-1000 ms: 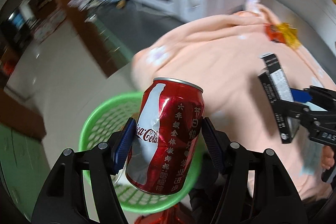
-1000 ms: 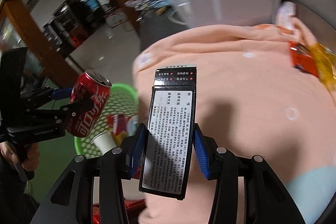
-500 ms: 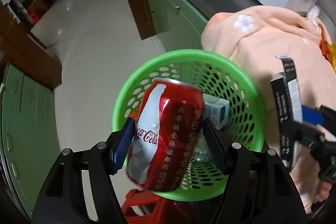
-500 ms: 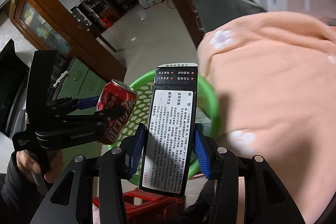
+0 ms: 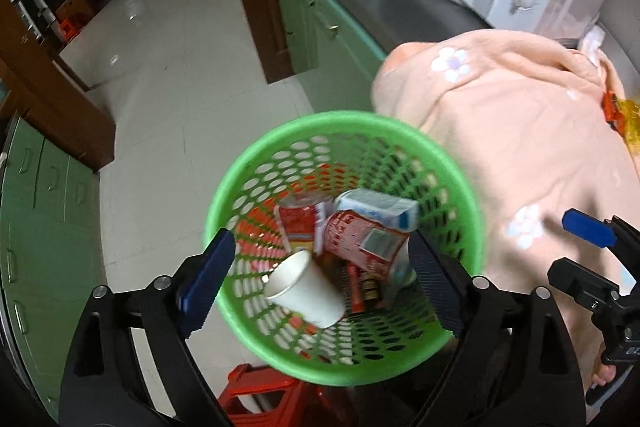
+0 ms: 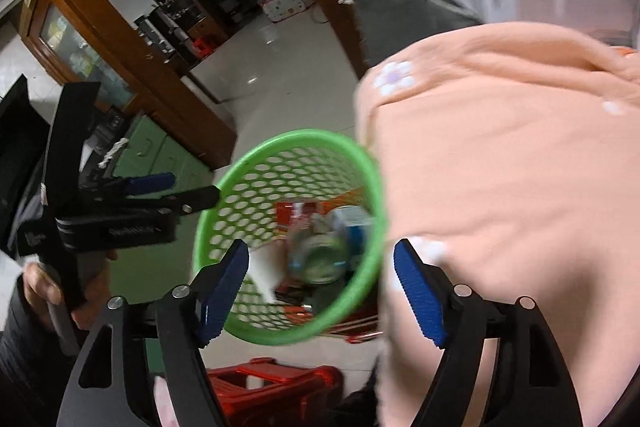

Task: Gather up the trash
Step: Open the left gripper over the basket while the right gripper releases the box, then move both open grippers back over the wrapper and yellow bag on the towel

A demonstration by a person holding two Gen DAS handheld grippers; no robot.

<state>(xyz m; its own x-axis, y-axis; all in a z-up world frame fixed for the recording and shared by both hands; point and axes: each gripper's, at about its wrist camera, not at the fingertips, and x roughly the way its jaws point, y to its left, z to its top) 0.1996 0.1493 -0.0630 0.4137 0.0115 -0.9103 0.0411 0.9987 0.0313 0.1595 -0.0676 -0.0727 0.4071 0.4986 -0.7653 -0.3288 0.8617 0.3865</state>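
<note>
Green basket (image 5: 256, 187) sits off the counter's edge to catch drops; we hold left tool (image 5: 316, 281) and right tool (image 6: 320, 291) above it, jaws just opened wide, empty; can (image 5: 360, 241) inside.

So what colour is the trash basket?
Bright green basket with holes all over, clearest in the left wrist view.

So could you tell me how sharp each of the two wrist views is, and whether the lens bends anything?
Left wrist view: mostly sharp, though the green basket rim is smeared and the red can inside it is slightly soft; the fisheye curves the cabinets.
Right wrist view: more motion blur, with the basket contents and the peach cloth smeared; the wooden door frame bows.
</note>
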